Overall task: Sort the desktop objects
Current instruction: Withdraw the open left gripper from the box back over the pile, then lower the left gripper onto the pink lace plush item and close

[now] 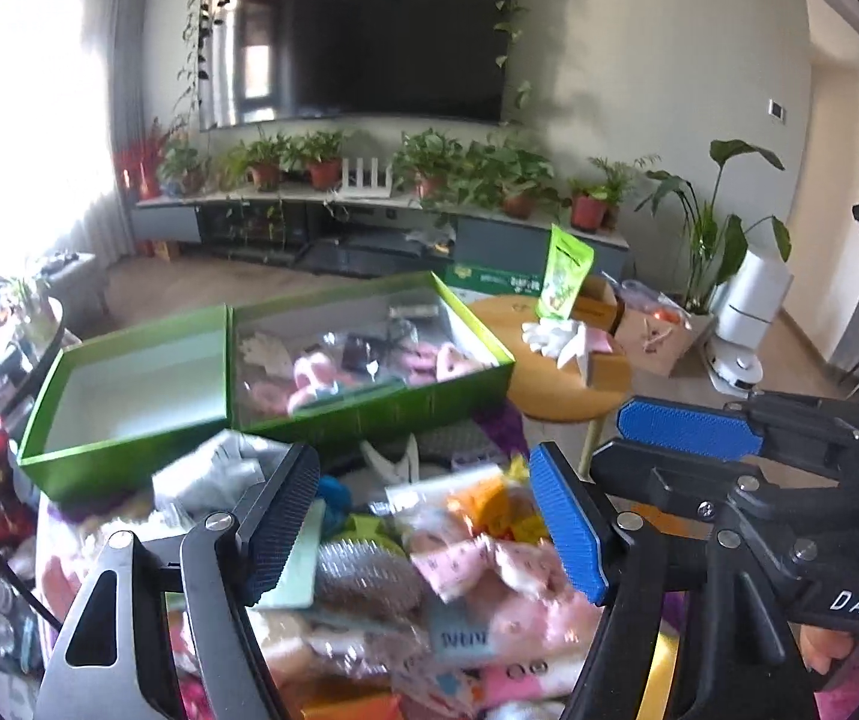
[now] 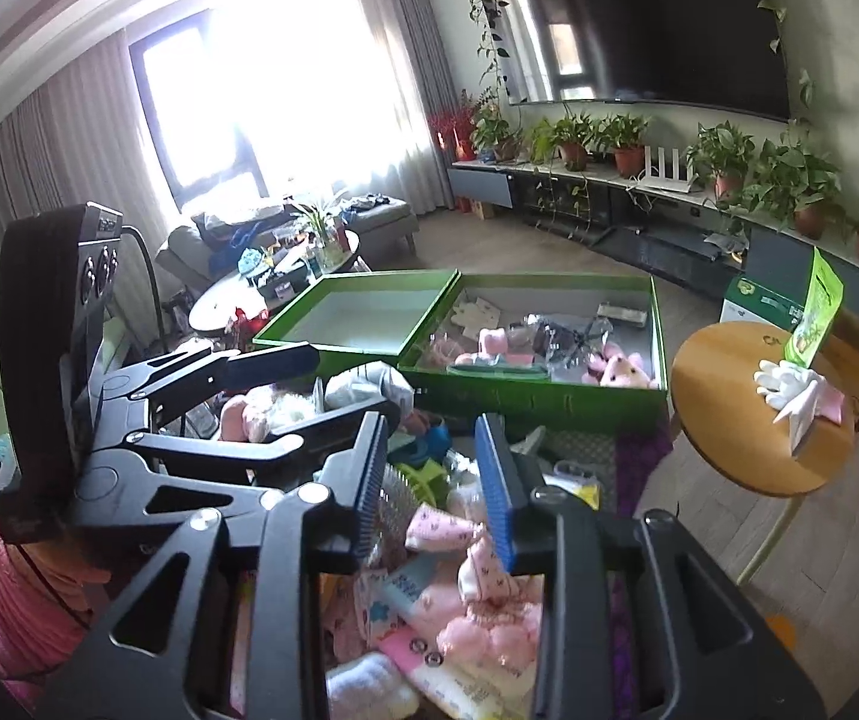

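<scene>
A: Desktop objects, where? Quick.
B: Loose pile [image 1: 459, 570] at the near edge of the worktop: pink spotted socks [image 2: 477, 570], a spiky brush [image 1: 363, 576], plastic packets, a blue bit further back. All blurred, so the smaller items can't be named.
A: Boxes?
B: Two green ones at the far edge, touching side by side. Left green box [image 1: 129, 396] shows a bare pale floor. Right green box [image 1: 369, 354] holds pink plush pieces and dark clips under shiny wrap.
A: Left tongs?
B: Left tongs [image 1: 423, 528] stand wide apart over the pile, black pad on one side, blue on the other. Pads press on nothing; the brush and socks show in the gap below.
A: Right tongs?
B: Right tongs [image 2: 438, 492] are partly parted, narrower gap than the left. Socks sit under the gap, no pad contact that I can see. In the left view they show at the right, just beside the left tongs.
A: Anything else?
B: Round wooden side table [image 2: 729, 420] off the right edge, with a white glove [image 2: 780, 384] and an upright green pouch [image 2: 816, 318] on it. Pink sleeve [image 2: 15, 600] at lower left in the right view.
</scene>
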{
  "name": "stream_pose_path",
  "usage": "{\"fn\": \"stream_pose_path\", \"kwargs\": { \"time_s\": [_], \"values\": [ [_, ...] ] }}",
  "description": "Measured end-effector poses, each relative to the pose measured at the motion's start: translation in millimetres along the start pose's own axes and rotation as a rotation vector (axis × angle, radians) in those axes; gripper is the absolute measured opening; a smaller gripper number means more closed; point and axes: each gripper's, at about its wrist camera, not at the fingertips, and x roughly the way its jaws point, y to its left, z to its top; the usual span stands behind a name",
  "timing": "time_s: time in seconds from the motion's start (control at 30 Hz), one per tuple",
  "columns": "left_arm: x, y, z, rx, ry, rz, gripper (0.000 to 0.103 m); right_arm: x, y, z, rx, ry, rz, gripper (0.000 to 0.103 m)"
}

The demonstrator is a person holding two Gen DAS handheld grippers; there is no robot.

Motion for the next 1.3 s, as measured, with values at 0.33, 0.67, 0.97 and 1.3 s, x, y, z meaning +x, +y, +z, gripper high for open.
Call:
{"fn": "stream_pose_path", "kwargs": {
  "time_s": [0.33,0.67,0.97,1.3],
  "values": [
    [-1,-16,-23,-0.005,0.028,-0.06,0.073,-9,-6,-24,0.03,0.013,0.008,0.031],
    [4,-32,-43,-0.036,0.112,-0.16,0.073,-14,-33,-57,0.133,0.022,-0.007,0.038],
    [23,-46,-57,-0.022,0.168,-0.196,0.073,16,-67,-92,0.234,0.148,-0.055,0.038],
    [45,-52,-68,-0.018,0.242,-0.198,0.065,38,-83,-106,0.274,0.204,-0.042,0.039]
  ]
}}
